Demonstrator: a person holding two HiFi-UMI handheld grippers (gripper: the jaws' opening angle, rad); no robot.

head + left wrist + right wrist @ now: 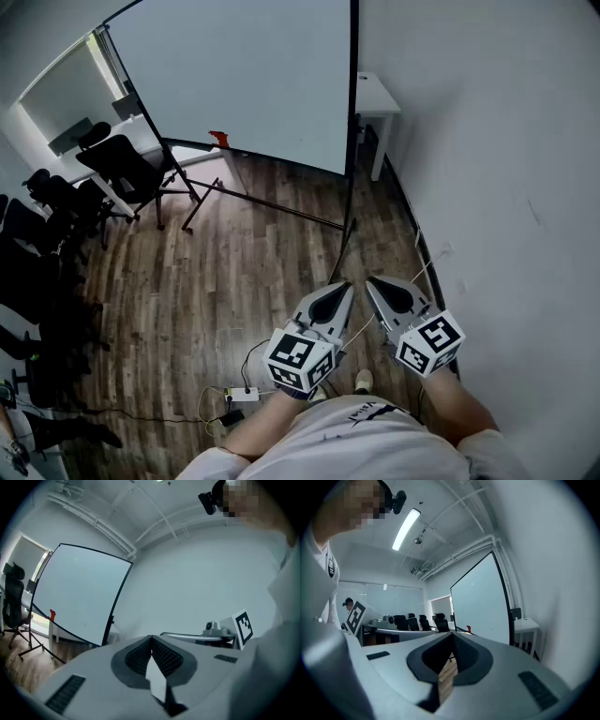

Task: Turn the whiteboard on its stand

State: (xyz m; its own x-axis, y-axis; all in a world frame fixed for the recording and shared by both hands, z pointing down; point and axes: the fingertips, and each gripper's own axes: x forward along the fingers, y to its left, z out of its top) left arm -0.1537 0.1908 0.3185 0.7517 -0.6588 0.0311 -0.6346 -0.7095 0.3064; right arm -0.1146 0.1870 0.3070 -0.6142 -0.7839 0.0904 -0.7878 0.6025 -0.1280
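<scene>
Head view: the two claws, left gripper (345,287) and right gripper (373,281), sit level and side by side near the person's body. They face the one whiteboard (253,75), well ahead on its stand (281,204).

Left gripper view: jaws clenched, empty (whiteboard at left).

Right gripper view: jaws closed, empty; whiteboard ahead.

A dark wood plank floor (234,272) runs through the room. Black office chairs (122,167) stand along the left side, next to a long white desk (141,131). A small white desk (375,94) sits in the far corner against the plain white wall (506,169). A white power strip (242,395) lies on the floor, with thin cables (150,412) trailing to the left. Overhead, a long ceiling light (406,528) glows near white pipes (461,552).
</scene>
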